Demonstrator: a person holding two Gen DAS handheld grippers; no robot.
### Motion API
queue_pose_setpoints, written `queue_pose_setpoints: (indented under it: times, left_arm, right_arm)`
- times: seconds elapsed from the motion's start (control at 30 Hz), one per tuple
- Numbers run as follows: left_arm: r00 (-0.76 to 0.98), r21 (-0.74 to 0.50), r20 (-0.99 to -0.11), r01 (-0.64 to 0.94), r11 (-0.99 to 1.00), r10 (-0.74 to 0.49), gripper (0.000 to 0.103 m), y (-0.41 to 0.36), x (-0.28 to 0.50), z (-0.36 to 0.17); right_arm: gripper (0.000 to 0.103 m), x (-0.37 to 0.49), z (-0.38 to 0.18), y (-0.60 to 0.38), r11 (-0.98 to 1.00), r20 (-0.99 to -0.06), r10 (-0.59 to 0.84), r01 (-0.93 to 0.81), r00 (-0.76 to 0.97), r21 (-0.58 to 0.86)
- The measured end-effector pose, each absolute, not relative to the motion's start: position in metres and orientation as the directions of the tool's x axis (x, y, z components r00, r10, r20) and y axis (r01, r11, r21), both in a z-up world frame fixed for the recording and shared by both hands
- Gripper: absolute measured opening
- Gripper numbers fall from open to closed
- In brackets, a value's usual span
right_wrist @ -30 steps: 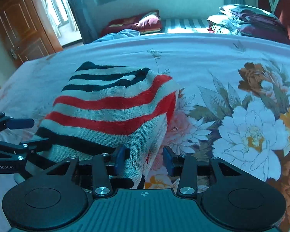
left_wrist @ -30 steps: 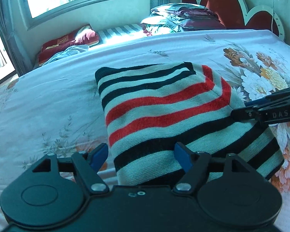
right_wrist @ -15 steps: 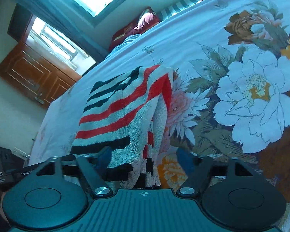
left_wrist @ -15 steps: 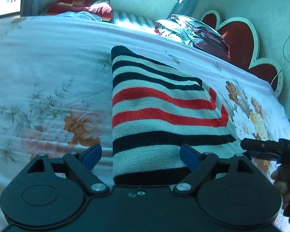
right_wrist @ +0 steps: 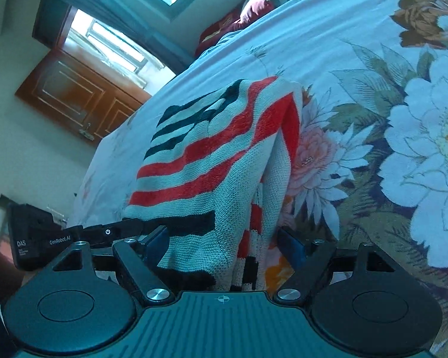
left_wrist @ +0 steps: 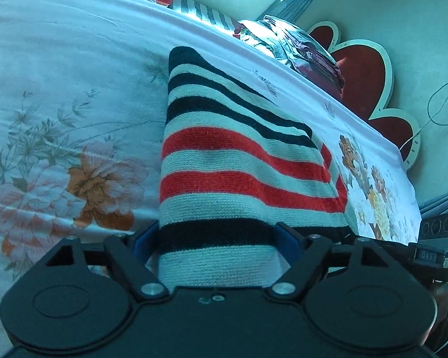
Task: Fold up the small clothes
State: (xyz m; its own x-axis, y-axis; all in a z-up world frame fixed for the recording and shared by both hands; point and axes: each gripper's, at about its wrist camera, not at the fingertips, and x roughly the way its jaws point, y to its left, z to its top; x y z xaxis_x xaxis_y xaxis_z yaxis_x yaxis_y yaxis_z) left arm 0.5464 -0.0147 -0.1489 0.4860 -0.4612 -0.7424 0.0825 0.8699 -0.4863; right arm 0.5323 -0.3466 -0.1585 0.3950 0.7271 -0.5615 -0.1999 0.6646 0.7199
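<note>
A folded knit sweater [left_wrist: 239,161] with black, red and pale stripes lies on the flowered bedsheet [left_wrist: 59,95]. My left gripper [left_wrist: 216,237] is open, its blue pads on either side of the sweater's near edge. In the right wrist view the sweater [right_wrist: 218,155] shows its loose folded layers at the right side. My right gripper [right_wrist: 222,241] is open and straddles the sweater's near corner. The left gripper's body [right_wrist: 74,237] shows at the left of that view, and the right gripper's body [left_wrist: 433,253] at the right of the left wrist view.
A heart-shaped red headboard [left_wrist: 364,68] stands at the far right. A pile of dark clothes [left_wrist: 301,50] and a red pillow [right_wrist: 254,9] lie beyond the sheet. A wooden door [right_wrist: 74,95] is at the left.
Both grippers have come lower and closer to the sweater's near edge. The fabric now sits deeper between the open fingers of each. Both views have tilted.
</note>
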Motion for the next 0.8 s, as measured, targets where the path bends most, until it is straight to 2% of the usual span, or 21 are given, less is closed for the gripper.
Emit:
queue_pose_setpoints:
  times: [0.1, 0.17, 0.5, 0.67, 0.8]
  left_arm:
    - [0.474, -0.442, -0.768, 0.095, 0.892, -0.431, 0.078, -0.024, 0.552, -0.149]
    - [0.472, -0.399, -0.786, 0.105, 0.911, -0.399, 0.077, -0.032, 0.554, -0.146]
    - [0.514, -0.194, -0.807, 0.231, 0.954, -0.289, 0.058, -0.062, 0.545, -0.127]
    - [0.545, -0.167, -0.782, 0.286, 0.944, -0.304, 0.051, -0.059, 0.533, -0.115]
    - [0.554, -0.16, -0.766, 0.327, 0.931, -0.326, 0.05, -0.045, 0.524, -0.106]
  right_arm:
    - [0.057, 0.534, -0.156, -0.335, 0.729, -0.611, 0.671, -0.224, 0.42, 0.646]
    - [0.049, 0.534, -0.156, -0.33, 0.751, -0.625, 0.648, -0.227, 0.435, 0.621]
    - [0.034, 0.514, -0.14, -0.305, 0.843, -0.678, 0.531, -0.234, 0.508, 0.485]
    - [0.032, 0.5, -0.118, -0.283, 0.887, -0.689, 0.459, -0.249, 0.56, 0.389]
    - [0.032, 0.487, -0.102, -0.259, 0.905, -0.695, 0.424, -0.247, 0.581, 0.346]
